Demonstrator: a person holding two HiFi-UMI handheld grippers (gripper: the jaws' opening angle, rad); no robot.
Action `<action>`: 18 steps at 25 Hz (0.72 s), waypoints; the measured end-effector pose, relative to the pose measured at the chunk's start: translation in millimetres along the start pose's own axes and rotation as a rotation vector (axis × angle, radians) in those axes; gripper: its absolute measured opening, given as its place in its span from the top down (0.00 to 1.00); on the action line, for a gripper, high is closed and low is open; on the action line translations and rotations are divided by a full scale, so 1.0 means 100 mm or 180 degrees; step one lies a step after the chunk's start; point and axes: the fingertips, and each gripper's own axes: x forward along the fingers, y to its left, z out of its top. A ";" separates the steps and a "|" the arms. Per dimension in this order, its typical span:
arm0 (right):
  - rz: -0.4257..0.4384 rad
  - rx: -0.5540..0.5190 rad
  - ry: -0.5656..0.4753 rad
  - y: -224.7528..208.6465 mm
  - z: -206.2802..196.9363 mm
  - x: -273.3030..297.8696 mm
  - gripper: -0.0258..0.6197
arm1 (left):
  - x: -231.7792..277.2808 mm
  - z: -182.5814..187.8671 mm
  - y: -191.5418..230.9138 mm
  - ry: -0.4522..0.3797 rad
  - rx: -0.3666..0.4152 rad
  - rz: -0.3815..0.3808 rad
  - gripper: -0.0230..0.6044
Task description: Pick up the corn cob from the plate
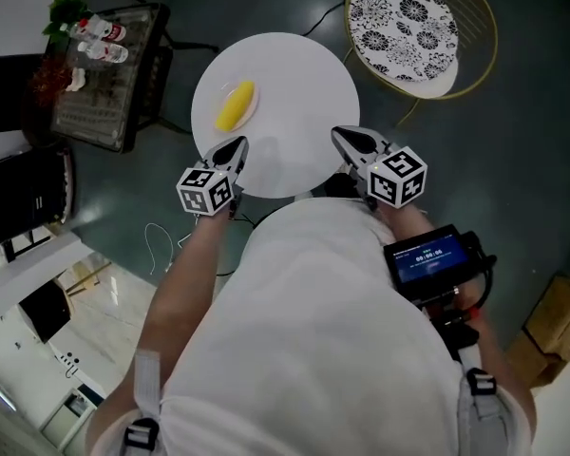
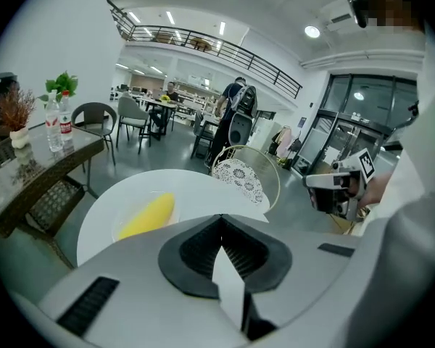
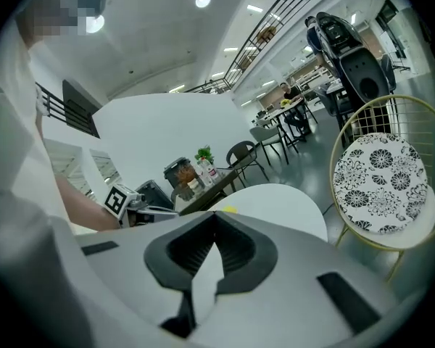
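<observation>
A yellow corn cob (image 1: 235,105) lies on a small pale plate (image 1: 254,112) on the left half of the round white table (image 1: 304,74). My left gripper (image 1: 234,148) hovers over the table's near edge just below the plate, shut and holding nothing. My right gripper (image 1: 345,139) sits at the table's near right edge, also shut and empty. In the left gripper view the corn cob (image 2: 146,216) lies ahead and left of the closed left gripper (image 2: 221,227). In the right gripper view, only a sliver of the corn cob (image 3: 229,210) shows past the right gripper (image 3: 214,220).
A gold wire chair with a black-and-white patterned cushion (image 1: 404,17) stands right of the table. A dark wicker side table (image 1: 104,84) with bottles and a plant stands to the left. Cardboard boxes (image 1: 556,326) sit at the lower right. People (image 2: 235,111) stand far off.
</observation>
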 end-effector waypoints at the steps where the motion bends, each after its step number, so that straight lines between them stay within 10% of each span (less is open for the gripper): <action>1: 0.0026 0.0010 0.0022 -0.03 -0.01 0.03 0.95 | 0.02 -0.01 0.01 0.0037 0.0018 0.0027 0.95; 18: 0.0237 0.0066 0.0382 -0.22 -0.17 0.39 0.95 | 0.42 0.04 0.47 0.0595 0.0290 0.0154 0.95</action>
